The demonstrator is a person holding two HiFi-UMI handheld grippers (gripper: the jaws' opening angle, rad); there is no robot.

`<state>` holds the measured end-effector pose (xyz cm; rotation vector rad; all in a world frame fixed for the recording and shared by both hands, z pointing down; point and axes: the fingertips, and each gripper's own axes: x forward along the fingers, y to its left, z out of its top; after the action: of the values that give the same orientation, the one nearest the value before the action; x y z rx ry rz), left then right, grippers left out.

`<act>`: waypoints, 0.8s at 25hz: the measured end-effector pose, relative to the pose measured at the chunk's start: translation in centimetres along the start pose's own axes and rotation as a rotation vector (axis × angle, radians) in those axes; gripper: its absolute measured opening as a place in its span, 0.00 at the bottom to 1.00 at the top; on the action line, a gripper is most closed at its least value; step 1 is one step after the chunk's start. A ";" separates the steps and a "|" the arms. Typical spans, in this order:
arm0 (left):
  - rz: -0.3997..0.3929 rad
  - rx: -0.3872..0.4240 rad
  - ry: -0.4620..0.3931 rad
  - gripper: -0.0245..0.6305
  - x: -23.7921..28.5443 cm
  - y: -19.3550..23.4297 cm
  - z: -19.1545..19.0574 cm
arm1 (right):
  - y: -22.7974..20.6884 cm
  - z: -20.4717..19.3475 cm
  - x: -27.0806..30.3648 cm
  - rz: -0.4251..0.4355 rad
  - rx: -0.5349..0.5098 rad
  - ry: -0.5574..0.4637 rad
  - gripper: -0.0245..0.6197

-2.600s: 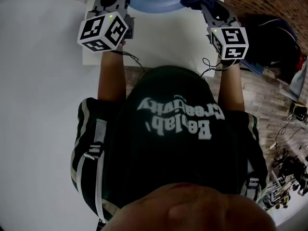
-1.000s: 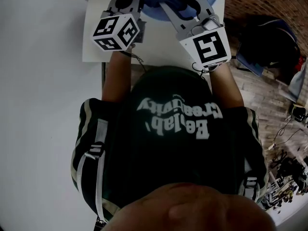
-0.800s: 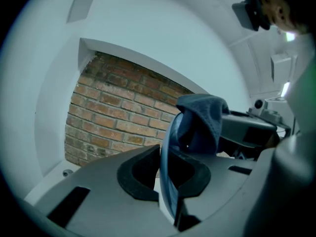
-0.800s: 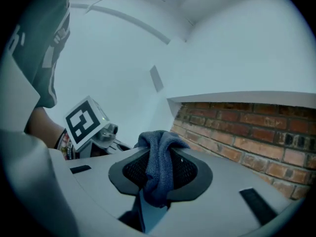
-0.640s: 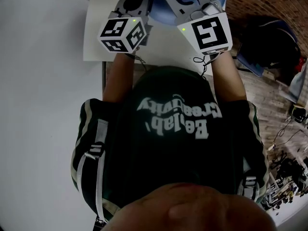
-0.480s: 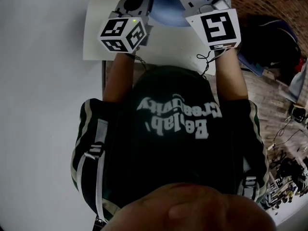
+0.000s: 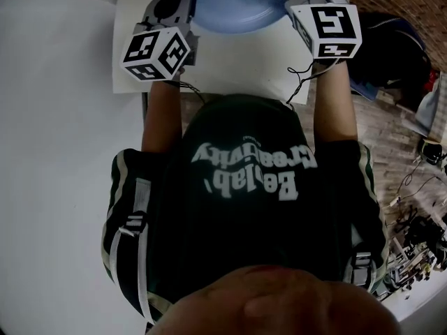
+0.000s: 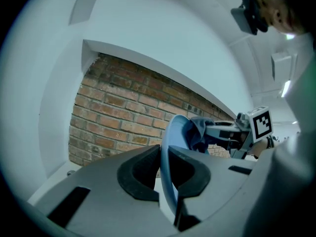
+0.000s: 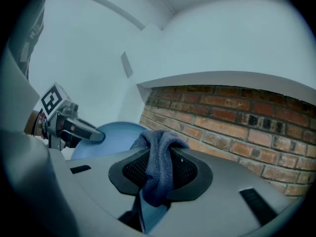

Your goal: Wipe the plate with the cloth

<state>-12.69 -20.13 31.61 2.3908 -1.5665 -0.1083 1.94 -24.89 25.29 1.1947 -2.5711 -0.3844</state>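
- Room: brick wall (image 8: 123, 112) behind the work, white walls around.
- Table (image 7: 237, 61): white; plate (image 7: 230, 9) is held over its far side, between the grippers.
- Left gripper (image 8: 165, 174): clenched on the plate rim, plate edge-on in the jaws.
- Right gripper (image 9: 159, 174): clenched on cloth (image 9: 159, 152). Plate face lies near, to its left; contact unclear. Judged: sweep leftward.

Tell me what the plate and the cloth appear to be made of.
Plate: probably plastic, possibly glazed ceramic; smooth, even light blue, thin rim, soft sheen.
Cloth: likely microfibre or terry; blue-grey nubby pile, bunching in soft folds.
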 end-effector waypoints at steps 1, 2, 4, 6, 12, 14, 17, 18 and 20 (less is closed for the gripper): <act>0.004 -0.003 -0.005 0.07 0.0 0.1 0.2 | -0.3 -0.6 -0.2 -0.006 0.006 0.013 0.16; 0.008 -0.008 -0.010 0.07 0.0 0.4 0.4 | -0.5 -1.1 -0.4 -0.011 0.012 0.025 0.16; 0.023 -0.011 -0.024 0.07 -0.3 1.0 0.7 | -0.3 -2.2 -0.7 -0.016 0.024 0.045 0.16; 0.034 -0.012 -0.038 0.07 -0.5 1.5 1.2 | 0.1 -3.2 -1.1 -0.018 0.040 0.062 0.16; 0.037 -0.023 -0.051 0.07 0.6 1.9 2.1 | 1.5 -6.3 -2.0 0.003 0.090 0.118 0.16; 0.034 -0.026 -0.055 0.07 0.8 2.0 2.3 | 2.4 -7.2 -2.2 0.019 0.103 0.138 0.16; 0.031 -0.030 -0.057 0.07 1.0 2.0 2.4 | 3.7 -8.5 -2.7 0.043 0.111 0.165 0.16; 0.029 -0.030 -0.056 0.07 1.2 2.0 2.4 | 4.2 -8.8 -2.8 0.051 0.110 0.174 0.16; 0.023 -0.033 -0.052 0.08 1.5 1.8 2.2 | 5.2 -9.5 -3.0 0.070 0.108 0.188 0.16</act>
<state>-14.14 -22.60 30.08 2.3622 -1.6022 -0.1916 3.57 -20.53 35.45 1.1153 -2.4884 -0.1126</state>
